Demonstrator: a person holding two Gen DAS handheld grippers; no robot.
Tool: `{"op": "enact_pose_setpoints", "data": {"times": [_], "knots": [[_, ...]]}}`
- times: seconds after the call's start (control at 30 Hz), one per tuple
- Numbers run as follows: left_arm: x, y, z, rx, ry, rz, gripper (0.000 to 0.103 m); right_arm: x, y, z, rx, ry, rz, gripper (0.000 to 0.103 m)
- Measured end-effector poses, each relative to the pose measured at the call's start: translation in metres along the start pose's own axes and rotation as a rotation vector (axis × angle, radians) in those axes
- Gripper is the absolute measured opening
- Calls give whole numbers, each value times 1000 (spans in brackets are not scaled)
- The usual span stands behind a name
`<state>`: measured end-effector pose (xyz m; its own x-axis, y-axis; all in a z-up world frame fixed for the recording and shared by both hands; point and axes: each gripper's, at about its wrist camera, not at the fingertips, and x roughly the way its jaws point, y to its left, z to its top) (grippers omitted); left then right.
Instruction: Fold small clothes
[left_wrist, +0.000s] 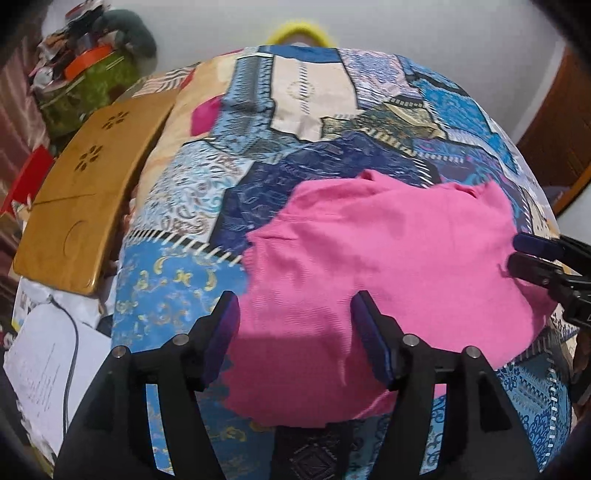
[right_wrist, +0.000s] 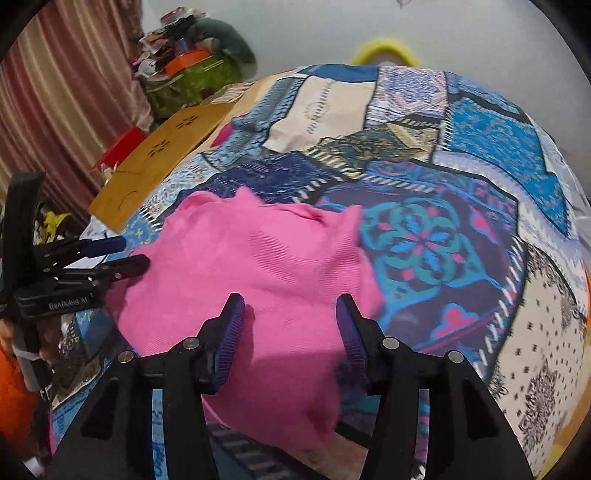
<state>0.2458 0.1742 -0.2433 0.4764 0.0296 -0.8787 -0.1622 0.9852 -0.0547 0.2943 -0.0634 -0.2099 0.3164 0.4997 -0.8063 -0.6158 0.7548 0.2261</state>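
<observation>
A small pink garment (left_wrist: 380, 266) lies rumpled on the patterned bedspread (left_wrist: 258, 155); it also shows in the right wrist view (right_wrist: 255, 277). My left gripper (left_wrist: 295, 314) is open above the garment's near left part, holding nothing. My right gripper (right_wrist: 290, 317) is open above the garment's near right part, holding nothing. The right gripper shows in the left wrist view (left_wrist: 517, 253) at the garment's right edge. The left gripper shows in the right wrist view (right_wrist: 135, 254) at the garment's left edge.
A wooden lap tray (left_wrist: 85, 195) lies at the bed's left edge, with papers and a cable (left_wrist: 48, 350) below it. A cluttered green bag (left_wrist: 88, 81) and a curtain (right_wrist: 62, 110) stand at far left. A yellow ring (left_wrist: 301, 33) sits behind the bed against the wall.
</observation>
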Motion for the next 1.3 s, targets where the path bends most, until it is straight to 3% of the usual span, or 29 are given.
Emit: {"op": "enact_pose_setpoints", "data": {"times": [0.13,0.37,0.6,0.73,0.93,1.3], "knots": [[-11,10,0,-14,-20,53,64,-14,-7,-3,10,-18,-43,48],[-57,18,1,-54,-107,57,64,-65,0,-2,9,-124,-47,48],[-138,4,1,-51,-273,3,64,-134,38,1,-66,-307,-37,48],[-187,-9,-4,-35,-385,-21,64,-172,63,-3,-123,-419,-29,61],[-260,-31,-22,2,-575,-42,64,-215,95,-13,-171,-544,6,61],[-322,-54,-68,26,-794,-42,64,-257,125,-41,-161,-704,30,61]]}}
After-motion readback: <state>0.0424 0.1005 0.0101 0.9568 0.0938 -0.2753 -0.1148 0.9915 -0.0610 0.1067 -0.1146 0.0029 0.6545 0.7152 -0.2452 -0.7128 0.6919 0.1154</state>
